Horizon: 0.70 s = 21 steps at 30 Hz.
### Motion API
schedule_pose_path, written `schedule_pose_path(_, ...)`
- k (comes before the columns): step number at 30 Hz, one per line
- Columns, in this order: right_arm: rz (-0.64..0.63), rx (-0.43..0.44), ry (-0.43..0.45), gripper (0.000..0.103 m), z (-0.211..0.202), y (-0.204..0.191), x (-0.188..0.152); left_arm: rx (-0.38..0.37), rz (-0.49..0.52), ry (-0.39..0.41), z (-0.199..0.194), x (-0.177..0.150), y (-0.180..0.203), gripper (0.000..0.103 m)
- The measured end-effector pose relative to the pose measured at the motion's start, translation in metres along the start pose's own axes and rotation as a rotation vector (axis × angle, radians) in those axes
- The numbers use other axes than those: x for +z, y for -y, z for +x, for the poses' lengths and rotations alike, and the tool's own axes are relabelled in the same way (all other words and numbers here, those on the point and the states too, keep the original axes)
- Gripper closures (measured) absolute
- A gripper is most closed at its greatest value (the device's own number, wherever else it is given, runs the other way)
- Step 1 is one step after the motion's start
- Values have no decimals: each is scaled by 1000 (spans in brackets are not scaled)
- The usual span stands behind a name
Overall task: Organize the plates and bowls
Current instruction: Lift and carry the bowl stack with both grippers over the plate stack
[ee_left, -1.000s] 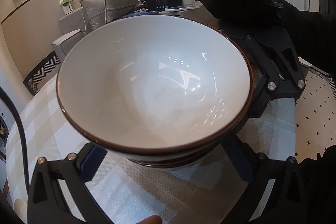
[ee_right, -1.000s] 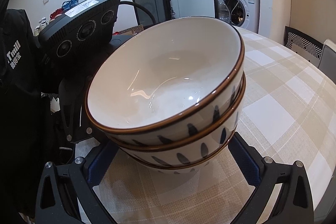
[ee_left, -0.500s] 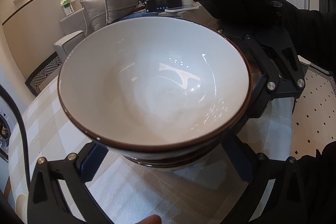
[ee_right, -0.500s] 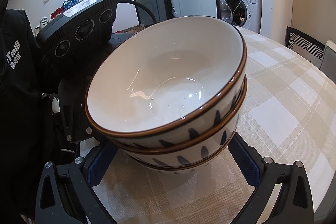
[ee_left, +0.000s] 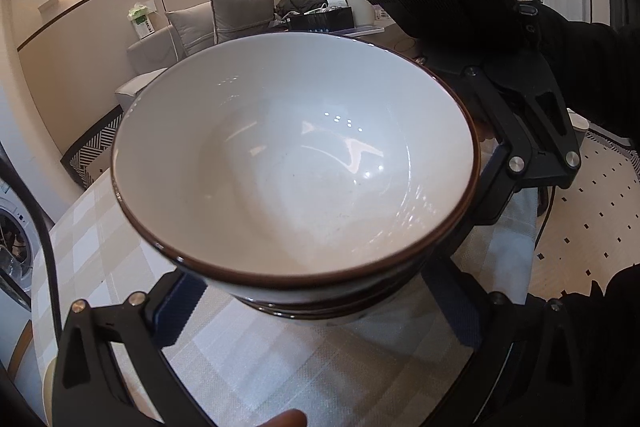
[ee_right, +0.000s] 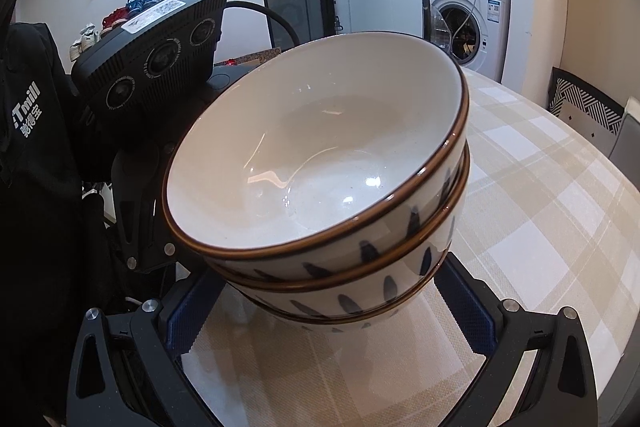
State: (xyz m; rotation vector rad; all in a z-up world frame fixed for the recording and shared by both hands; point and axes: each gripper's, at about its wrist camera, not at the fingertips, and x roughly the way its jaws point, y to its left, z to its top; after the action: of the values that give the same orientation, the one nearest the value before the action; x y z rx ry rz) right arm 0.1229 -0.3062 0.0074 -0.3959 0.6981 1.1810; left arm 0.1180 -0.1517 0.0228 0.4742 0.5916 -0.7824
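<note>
Bowl stack [ee_right: 320,187]: position and hold?
Reply: Stack tilts further than one second ago and appears just above the checked table [ee_right: 540,207]. Left gripper [ee_left: 312,311] and right gripper [ee_right: 324,311], spread wide, clamp its base. Judged ready for transfer.

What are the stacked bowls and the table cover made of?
The stacked bowls look like glazed ceramic: shiny white insides with sharp light reflections, brown rims, painted blue dashes. The checked tablecloth looks like woven fabric, matte with a visible weave, though it may be vinyl.
</note>
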Motion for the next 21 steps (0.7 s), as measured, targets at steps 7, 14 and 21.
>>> schedule_pose_path(7, -37, 14, 10, 0, 13, -22, 28, 31, -19, 3, -32, -15, -7, 0)
schedule_pose_path(14, -66, 51, 26, 0, 36, -41, 54, 77, -34, -19, -65, -39, -18, 0)
schedule_pose_path(21, -101, 89, 27, 0, 65, -60, 87, 122, -68, -27, -93, -65, -28, 0)
